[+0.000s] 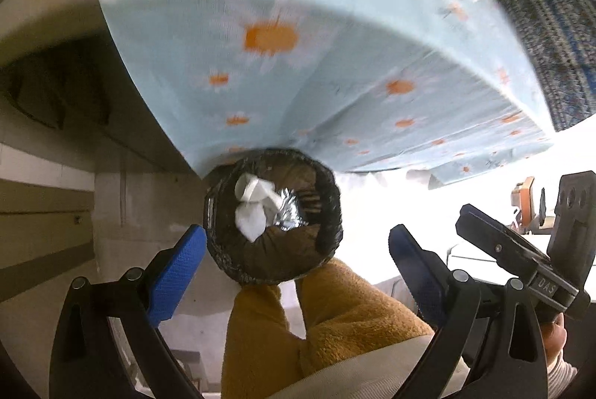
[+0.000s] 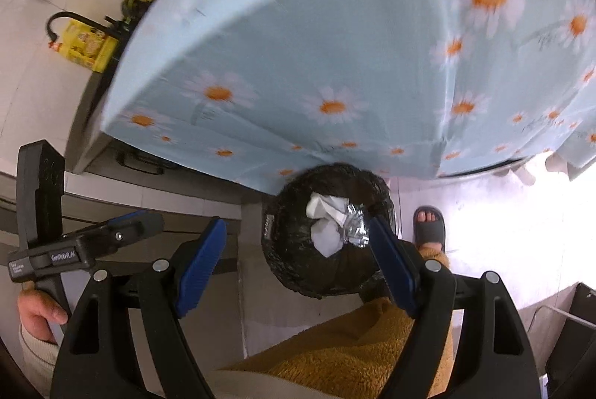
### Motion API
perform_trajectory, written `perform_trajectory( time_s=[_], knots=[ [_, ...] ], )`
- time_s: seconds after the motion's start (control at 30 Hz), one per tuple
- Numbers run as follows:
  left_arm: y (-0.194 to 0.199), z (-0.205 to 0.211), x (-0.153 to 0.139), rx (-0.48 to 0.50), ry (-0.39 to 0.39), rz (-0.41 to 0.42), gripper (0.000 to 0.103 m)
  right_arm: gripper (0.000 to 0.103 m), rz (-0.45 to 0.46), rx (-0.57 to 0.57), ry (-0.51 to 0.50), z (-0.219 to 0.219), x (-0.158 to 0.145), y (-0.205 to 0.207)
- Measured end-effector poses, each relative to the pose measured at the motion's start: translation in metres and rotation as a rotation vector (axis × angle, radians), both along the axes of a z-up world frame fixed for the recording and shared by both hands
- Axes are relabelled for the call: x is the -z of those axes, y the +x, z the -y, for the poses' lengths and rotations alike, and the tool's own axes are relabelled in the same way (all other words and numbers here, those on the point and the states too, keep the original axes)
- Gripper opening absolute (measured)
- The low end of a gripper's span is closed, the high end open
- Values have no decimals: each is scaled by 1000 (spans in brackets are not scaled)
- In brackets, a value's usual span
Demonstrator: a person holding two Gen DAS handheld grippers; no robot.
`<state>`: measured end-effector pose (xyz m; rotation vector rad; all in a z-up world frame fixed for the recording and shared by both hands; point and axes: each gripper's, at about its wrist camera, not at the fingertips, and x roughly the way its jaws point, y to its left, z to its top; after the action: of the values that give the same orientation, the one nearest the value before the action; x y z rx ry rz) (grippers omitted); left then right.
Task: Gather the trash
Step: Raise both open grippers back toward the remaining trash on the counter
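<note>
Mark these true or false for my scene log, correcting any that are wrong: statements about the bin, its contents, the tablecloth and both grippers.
1. The trash bin has a black liner. True.
2. The bin is empty. False: white paper and crumpled foil lie inside.
3. The tablecloth shows daisies. True.
4. The right gripper holds the foil. False: its jaws are open, nothing between them.
5. The left gripper is open. True.
</note>
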<state>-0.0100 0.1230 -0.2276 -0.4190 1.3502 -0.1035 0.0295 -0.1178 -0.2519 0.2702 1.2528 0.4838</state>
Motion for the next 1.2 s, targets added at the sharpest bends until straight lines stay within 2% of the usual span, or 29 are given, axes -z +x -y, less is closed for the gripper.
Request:
perform_trajectory(
  time_s=[0.13,0.33,0.5,0.73,0.93,1.2],
  knots=[
    [3,-1,-33,7,0,70,95,78,86,3,6,0,-32,-9],
    [17,8,-73,68,13,160,95,78,187,17,20,4,-73,-5],
    [37,17,-98,92,18,216,95,78,265,36,22,12,-106,13],
    [74,30,-126,106,23,282,95,78,354,56,12,28,-143,61],
    [113,51,-135,110,45,294,95,78,404,44,26,47,-160,103],
    [163,77,-139,71,61,285,95,78,391,19,67,64,-158,163]
  ],
)
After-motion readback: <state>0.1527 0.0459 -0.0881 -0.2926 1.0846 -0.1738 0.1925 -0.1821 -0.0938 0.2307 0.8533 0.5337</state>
